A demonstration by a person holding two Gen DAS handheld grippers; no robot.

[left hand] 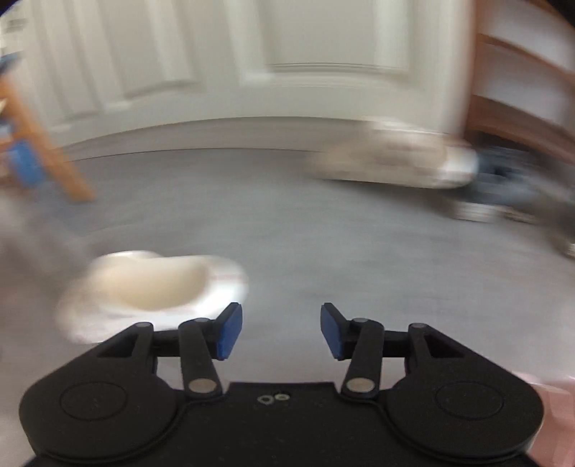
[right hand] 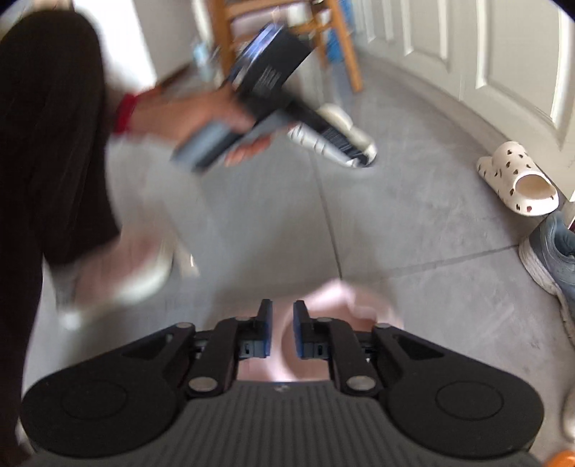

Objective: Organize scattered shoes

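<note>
In the left wrist view the picture is much blurred. At the far left stands a wooden chair leg (left hand: 54, 151) with something blue beside it. Lower, on the grey floor (left hand: 287, 222), lies a white shoe (left hand: 151, 291) with a cream inside; it is just left of the left gripper (left hand: 281, 328) and partly behind its left finger. The jaws of this gripper stand moderately open, and only bare floor shows between the blue pads (left hand: 230, 332); they hold nothing. Further back on the right, near the white door (left hand: 305, 54), lies a pale shoe (left hand: 395, 161), and right of it a dark shoe (left hand: 510, 186), both smeared. At the right edge are wooden shelves (left hand: 521, 89).

In the right wrist view a dark trouser leg (right hand: 46, 125) fills the left side, with a pale blurred shoe (right hand: 118, 273) under it. A hand (right hand: 187, 115) holds the other gripper (right hand: 273, 89), seen from outside, above a white and silver shoe (right hand: 337, 136) on the floor; whether they touch, I cannot tell. Behind is a wooden chair (right hand: 251, 32). In the middle, the right gripper (right hand: 283, 332) has its jaws only a little apart. A pink blurred thing (right hand: 345, 301) lies beneath and beyond them; I cannot tell if the pads press on it. On the right, by the door, a white clog (right hand: 517, 179) with small holes lies on the floor, and near it, at the edge, a blue sneaker (right hand: 553, 258).
</note>
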